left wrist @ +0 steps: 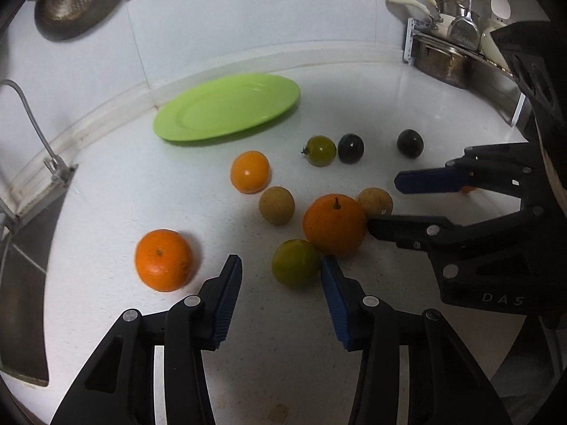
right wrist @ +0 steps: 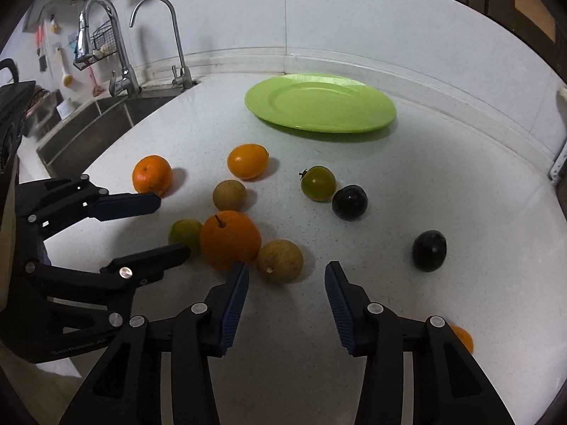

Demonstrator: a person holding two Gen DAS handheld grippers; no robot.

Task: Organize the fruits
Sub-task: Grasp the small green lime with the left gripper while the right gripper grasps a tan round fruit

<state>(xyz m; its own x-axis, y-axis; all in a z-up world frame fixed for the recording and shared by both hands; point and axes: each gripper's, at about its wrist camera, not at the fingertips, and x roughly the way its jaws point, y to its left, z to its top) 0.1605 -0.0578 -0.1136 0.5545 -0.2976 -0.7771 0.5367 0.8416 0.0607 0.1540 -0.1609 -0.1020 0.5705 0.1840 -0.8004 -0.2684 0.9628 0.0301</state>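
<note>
On a white speckled stone countertop (right wrist: 407, 194) loose fruit lies in front of a round lime-green plate (right wrist: 320, 102) that sits bare at the far side, near the wall.

The left gripper (left wrist: 281, 272) has its jaws part-way apart with nothing between the pads; a small green citrus fruit (left wrist: 296, 264) lies just beyond its tips, touching a large orange with a dark stem (left wrist: 335, 225).

The right gripper (right wrist: 286, 278) is likewise narrowed and holds nothing; a round tan fruit (right wrist: 280, 261) lies just ahead of its left finger.

Farther off lie a second orange (right wrist: 152, 174), a smooth small orange fruit (right wrist: 247, 161), another tan fruit (right wrist: 229, 195), a green tomato (right wrist: 318, 183) and two dark plums (right wrist: 349, 202) (right wrist: 429, 250). A steel sink (right wrist: 92, 131) lies far left.
</note>
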